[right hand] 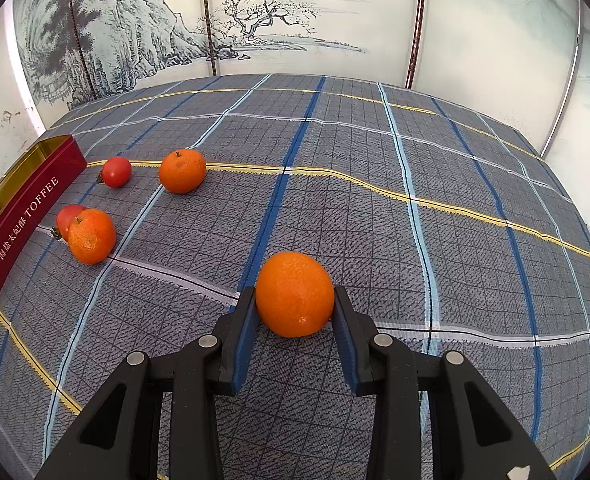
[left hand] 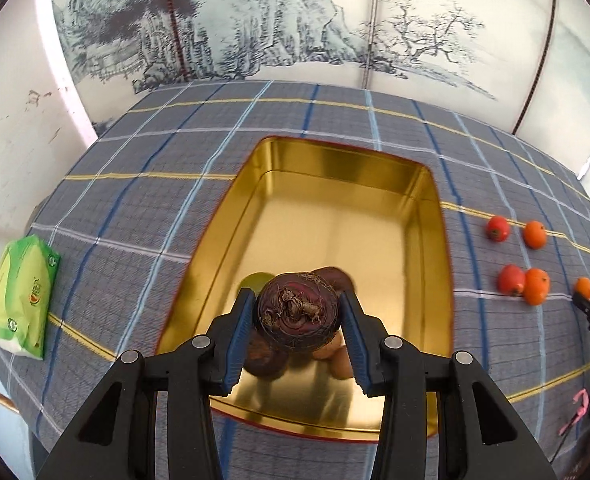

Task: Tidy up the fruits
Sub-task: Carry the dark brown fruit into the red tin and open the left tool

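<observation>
Your left hand-held gripper (left hand: 297,312) is clamped on a dark purple bulb (left hand: 298,312), rooty end toward the lens, held over the near end of the gold tin (left hand: 435,240). Under it in the tin lie other pieces: something green, something dark, something tan (too hidden to name). Only this view shows the tin's inside and the green packet (left hand: 21,300) at the surface's left edge.

Your right hand-held gripper (right hand: 293,300) grips an orange (right hand: 293,294) down by the checked cloth (right hand: 375,200). This view alone shows the tin's red outer wall lettered TOFFEE. It shows two oranges (right hand: 182,171) and two tomatoes (right hand: 116,171) loose between tin and gripper, the nearer pair touching. The left view catches them small, beside the tin.
</observation>
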`<control>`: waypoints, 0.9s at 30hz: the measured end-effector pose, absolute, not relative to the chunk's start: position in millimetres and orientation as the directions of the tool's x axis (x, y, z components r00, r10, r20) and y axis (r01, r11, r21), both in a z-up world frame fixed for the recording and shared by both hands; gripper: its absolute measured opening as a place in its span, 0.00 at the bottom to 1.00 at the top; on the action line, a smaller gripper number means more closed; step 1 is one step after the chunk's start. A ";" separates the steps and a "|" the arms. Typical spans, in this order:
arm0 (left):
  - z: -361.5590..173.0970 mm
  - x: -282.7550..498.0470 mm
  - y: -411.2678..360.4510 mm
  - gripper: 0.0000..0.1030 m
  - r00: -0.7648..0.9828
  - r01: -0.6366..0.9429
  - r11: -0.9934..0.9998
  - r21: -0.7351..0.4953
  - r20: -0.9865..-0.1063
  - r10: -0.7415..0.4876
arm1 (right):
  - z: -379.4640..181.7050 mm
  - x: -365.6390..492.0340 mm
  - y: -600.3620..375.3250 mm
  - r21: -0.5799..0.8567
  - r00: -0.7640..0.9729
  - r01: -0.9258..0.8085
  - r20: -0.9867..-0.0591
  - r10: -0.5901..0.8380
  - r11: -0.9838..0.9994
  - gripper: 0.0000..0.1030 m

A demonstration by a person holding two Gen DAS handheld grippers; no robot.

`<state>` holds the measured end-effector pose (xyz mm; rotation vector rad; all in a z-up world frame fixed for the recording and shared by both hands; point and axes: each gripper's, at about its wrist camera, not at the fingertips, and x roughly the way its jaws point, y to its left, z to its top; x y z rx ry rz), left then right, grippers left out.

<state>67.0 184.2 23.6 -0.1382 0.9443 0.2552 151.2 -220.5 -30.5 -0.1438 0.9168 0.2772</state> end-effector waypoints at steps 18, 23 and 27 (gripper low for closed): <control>-0.1 62.2 210.9 0.43 0.501 -0.319 0.948 -0.021 -0.852 0.150 | -30.5 151.1 -220.2 -0.005 0.576 -0.297 -0.798 0.175 0.955 0.33; -0.9 60.7 210.6 0.43 0.507 -0.316 0.948 -0.021 -0.849 0.150 | -30.6 151.1 -220.3 -0.005 0.576 -0.297 -0.798 0.175 0.955 0.33; -3.2 61.8 210.5 0.44 0.495 -0.315 0.949 -0.021 -0.856 0.146 | -30.7 151.2 -220.4 -0.006 0.576 -0.297 -0.798 0.174 0.955 0.33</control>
